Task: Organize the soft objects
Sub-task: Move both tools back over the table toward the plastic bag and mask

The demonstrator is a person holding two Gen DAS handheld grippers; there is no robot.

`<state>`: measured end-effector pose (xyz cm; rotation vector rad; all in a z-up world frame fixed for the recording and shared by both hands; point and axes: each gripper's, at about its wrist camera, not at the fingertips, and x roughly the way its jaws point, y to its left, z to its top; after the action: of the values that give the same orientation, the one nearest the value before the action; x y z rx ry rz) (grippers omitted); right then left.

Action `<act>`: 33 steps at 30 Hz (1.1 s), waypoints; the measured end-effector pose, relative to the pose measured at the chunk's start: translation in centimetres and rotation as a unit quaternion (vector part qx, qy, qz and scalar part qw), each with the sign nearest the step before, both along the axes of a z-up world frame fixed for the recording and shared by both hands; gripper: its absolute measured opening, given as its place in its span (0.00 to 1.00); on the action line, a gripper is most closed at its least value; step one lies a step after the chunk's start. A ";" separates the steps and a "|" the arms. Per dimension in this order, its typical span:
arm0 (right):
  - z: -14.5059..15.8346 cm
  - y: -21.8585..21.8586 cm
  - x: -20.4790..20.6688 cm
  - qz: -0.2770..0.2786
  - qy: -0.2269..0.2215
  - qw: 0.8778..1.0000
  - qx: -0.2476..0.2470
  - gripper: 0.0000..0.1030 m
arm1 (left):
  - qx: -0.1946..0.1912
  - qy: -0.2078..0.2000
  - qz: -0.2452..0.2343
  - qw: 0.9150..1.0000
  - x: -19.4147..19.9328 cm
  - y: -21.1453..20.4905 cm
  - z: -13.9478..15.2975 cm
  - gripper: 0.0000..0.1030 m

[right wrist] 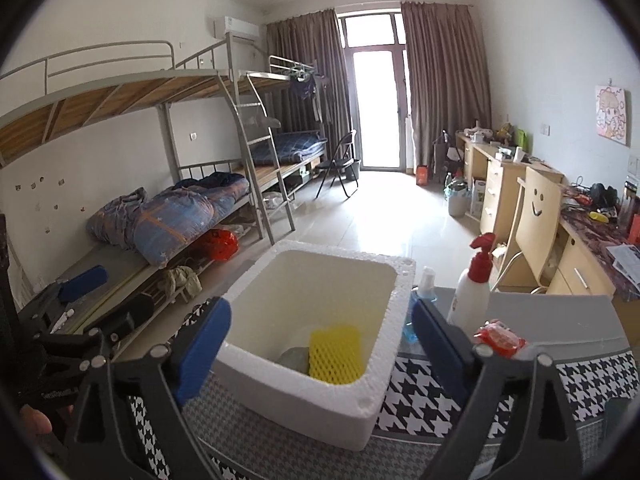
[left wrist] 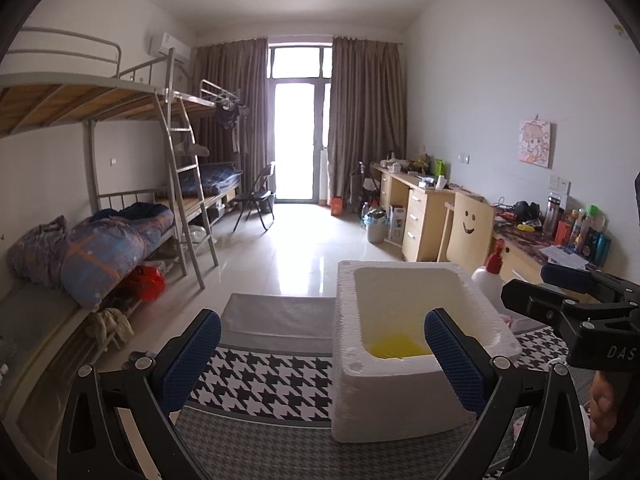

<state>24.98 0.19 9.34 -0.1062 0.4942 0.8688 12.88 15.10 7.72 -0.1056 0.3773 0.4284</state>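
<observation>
Both grippers hang with jaws apart and empty over the counter [right wrist: 460, 400].

My left gripper [left wrist: 322, 354] sits left of the foam box [right wrist: 316, 392]; my right gripper [right wrist: 322, 340] faces it squarely, nearer the yellow sponge [right wrist: 335, 354] inside. Only the right view shows something gray beside the sponge.

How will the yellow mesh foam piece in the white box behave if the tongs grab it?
The yellow mesh foam piece looks like open-cell netting, so it is probably very light and squashes under the pads. It leans against the wall of the white foam box, so it may flop once nudged. Both the right tongs and left tongs are open, holding nothing.
</observation>
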 end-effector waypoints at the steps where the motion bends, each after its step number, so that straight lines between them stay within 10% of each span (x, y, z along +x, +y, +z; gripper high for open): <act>1: 0.1 -0.2 -0.1 0.000 -0.003 1.000 0.001 0.92 | 0.002 -0.001 -0.002 1.000 -0.1 -0.3 0.1 0.99; 33: -0.1 -7.6 -3.7 -0.036 -0.037 0.998 0.024 0.92 | 0.015 -0.021 -0.053 0.998 -1.3 -6.3 0.6 0.99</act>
<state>21.30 -7.45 9.27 -0.0766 0.4047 0.8020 11.58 8.84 8.33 -0.0649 0.3327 0.3270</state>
